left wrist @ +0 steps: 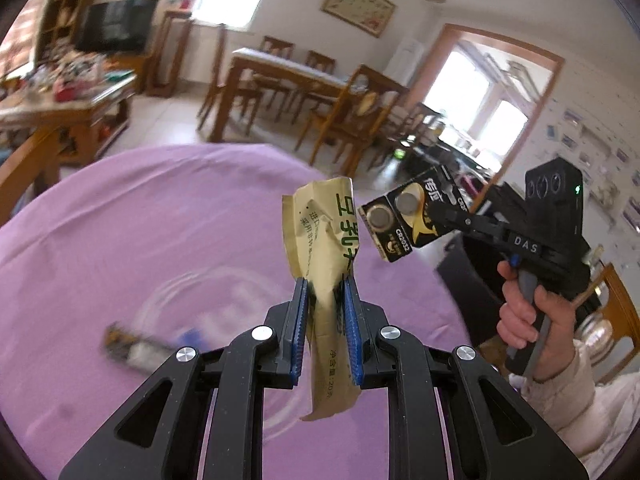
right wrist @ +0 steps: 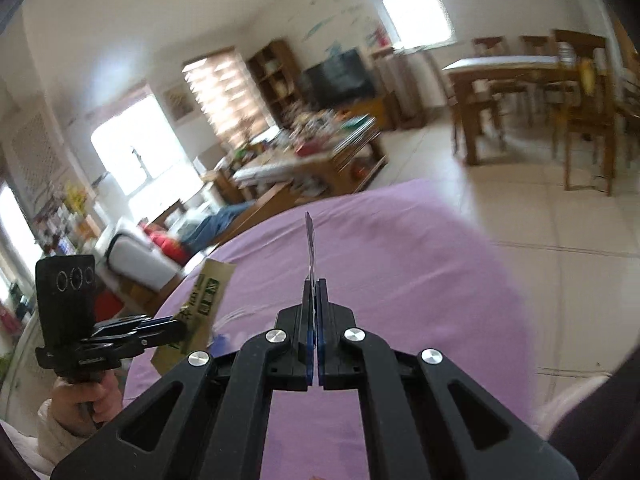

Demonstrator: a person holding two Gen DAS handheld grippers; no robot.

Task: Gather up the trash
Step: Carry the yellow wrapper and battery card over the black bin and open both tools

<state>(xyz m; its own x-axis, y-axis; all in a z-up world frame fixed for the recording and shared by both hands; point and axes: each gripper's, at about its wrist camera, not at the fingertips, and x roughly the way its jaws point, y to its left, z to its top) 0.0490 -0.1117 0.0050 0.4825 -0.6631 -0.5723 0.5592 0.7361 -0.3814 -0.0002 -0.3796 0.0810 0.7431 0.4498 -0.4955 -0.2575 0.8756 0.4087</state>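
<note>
**Both grippers clamped on trash above the purple-covered table**

The left gripper [left wrist: 325, 284] has its blue pads pinched on a crumpled tan wrapper [left wrist: 324, 240] printed with green characters. I see the wrapper standing up out of the jaws, its lower end hanging below them, clear of the purple tablecloth [left wrist: 140, 220]. From the right wrist camera, the same wrapper [right wrist: 200, 304] projects from the left gripper [right wrist: 176, 326] at the table's left edge.

The right gripper [right wrist: 314, 280] has its jaws pressed together on a thin card seen edge-on, a battery blister card [right wrist: 309, 240]. From the left wrist camera I read this card [left wrist: 404, 216] face-on: black and gold, two coin cells on it, held by its right end in the right gripper [left wrist: 448, 216]. It sits just beside the wrapper's upper part; I cannot tell whether the two touch. A person's hand [left wrist: 528, 312] grips the right tool's handle, with a pale sleeve [left wrist: 576, 392] below it.

On the tablecloth near the table's left edge, in the left wrist view, lies a blurred small package [left wrist: 136, 350] with a blue scrap [left wrist: 190, 336] just beside it; I cannot make out either item. Beyond the table's far edge stands a wooden dining table [left wrist: 280, 68] with chairs, well apart from the work area.
</note>
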